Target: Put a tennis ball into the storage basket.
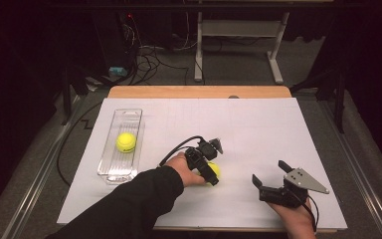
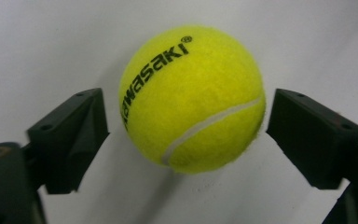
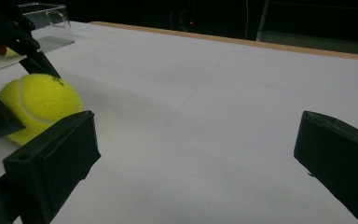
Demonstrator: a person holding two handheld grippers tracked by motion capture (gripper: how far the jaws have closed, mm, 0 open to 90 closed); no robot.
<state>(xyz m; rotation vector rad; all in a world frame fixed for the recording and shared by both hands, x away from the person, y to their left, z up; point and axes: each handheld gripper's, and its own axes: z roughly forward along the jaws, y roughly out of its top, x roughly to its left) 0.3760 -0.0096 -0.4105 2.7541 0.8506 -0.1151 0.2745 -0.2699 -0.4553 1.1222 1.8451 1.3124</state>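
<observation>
My left gripper (image 2: 182,140) straddles the tennis ball (image 2: 192,99), jaws spread, pads not quite touching; an off-centre squeeze could squirt it away across the table (image 1: 258,129)

Left gripper (image 1: 210,172) reaches in from the lower left on a dark-sleeved forearm, jaws partly spread, tipped down. Right gripper (image 1: 268,177) sits low at the near edge, jaws wide apart, pointing up-left.
</observation>
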